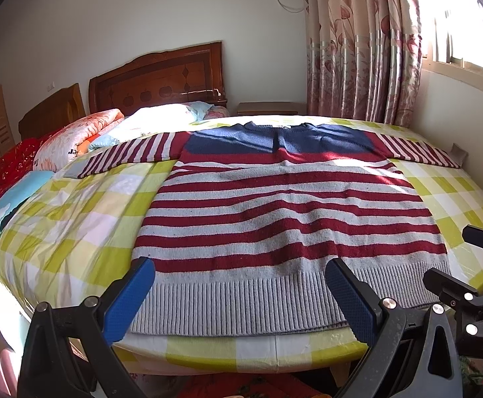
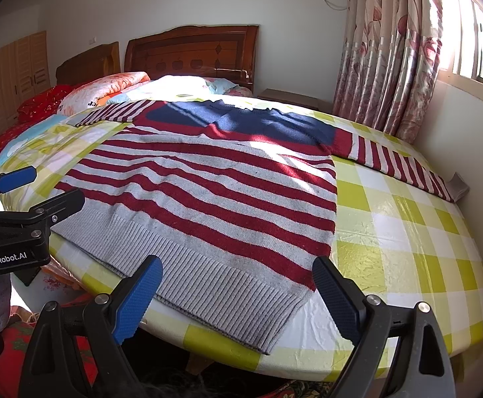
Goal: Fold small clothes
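A striped sweater (image 1: 284,212) lies flat on the bed, red and grey bands, navy yoke at the far end, both sleeves spread sideways. Its ribbed grey hem (image 1: 241,305) faces me at the near edge. My left gripper (image 1: 241,272) is open and hovers over the hem's left half, nothing between its blue fingers (image 1: 128,298). In the right wrist view the same sweater (image 2: 208,199) fills the centre. My right gripper (image 2: 238,272) is open above the hem's right corner (image 2: 268,331). The right gripper (image 1: 473,265) also shows at the left view's right edge.
The bed has a yellow-and-white checked cover (image 2: 407,232). Pillows and folded quilts (image 1: 85,139) pile by the wooden headboard (image 1: 158,79). A wall and flowered curtain (image 2: 390,49) run along the right side. A nightstand (image 1: 268,107) sits in the far corner.
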A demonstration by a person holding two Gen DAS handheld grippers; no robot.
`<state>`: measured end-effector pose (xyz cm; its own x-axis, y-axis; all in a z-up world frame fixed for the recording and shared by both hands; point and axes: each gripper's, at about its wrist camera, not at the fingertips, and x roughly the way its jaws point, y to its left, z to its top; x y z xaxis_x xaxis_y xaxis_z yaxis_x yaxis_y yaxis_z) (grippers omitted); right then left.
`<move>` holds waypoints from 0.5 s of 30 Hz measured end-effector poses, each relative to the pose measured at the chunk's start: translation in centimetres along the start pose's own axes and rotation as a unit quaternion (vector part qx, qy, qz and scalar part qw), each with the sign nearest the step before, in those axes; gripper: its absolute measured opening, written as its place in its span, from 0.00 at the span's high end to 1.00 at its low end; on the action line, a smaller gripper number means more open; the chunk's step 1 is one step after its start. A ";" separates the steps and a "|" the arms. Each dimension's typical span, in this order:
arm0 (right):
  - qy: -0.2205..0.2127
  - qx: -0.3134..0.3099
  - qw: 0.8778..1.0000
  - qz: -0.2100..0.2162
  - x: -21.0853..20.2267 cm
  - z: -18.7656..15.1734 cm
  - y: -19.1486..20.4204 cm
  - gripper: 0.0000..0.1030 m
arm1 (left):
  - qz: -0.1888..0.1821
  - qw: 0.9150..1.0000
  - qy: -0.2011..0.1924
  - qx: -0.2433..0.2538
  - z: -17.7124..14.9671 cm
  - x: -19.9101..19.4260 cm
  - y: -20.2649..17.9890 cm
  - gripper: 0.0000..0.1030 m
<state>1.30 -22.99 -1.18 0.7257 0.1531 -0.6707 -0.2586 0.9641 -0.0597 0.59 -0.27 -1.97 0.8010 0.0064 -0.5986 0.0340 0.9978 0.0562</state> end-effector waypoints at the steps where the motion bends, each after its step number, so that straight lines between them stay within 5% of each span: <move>1: 0.000 0.000 1.000 -0.001 0.0 0.0 0.0 0.09 | 0.000 1.000 0.001 0.000 0.0 0.1 0.0 0.00; 10: -0.005 -0.016 0.999 -0.028 -0.1 0.1 0.4 0.09 | -0.008 1.000 0.009 0.010 0.4 0.9 -0.2 0.00; 15: -0.012 -0.011 0.999 -0.047 0.7 1.4 -1.2 0.09 | -0.031 0.998 0.034 0.035 4.2 5.2 -1.1 0.00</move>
<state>3.00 -23.74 -0.50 0.7626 0.0672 -0.6433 -0.2023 0.9694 -0.1387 7.20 -1.60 -1.74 0.7533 -0.0480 -0.6559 0.1257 0.9895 0.0719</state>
